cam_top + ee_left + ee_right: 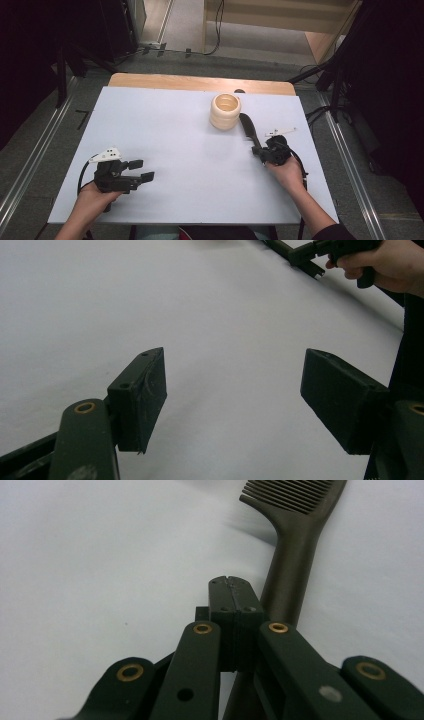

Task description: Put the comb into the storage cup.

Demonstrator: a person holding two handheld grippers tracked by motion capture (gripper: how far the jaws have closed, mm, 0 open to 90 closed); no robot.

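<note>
- Black jaws of your right gripper [232, 587] are pressed fully together with nothing between them; the dark comb [292, 555] lies on the table just beside and under them, handle toward you, teeth pointing away.
- Your right hand [289, 172] holds that gripper near the table's right edge, aimed toward the far side.
- Your left gripper [232, 395] stands wide apart and empty over bare white table [175, 145], close to the near left corner.
- Your left hand [92, 197] grips it from behind, jaws pointing right.
- Cream ribbed cup [225, 111] stands upright near the far edge, just left of the comb's teeth.
</note>
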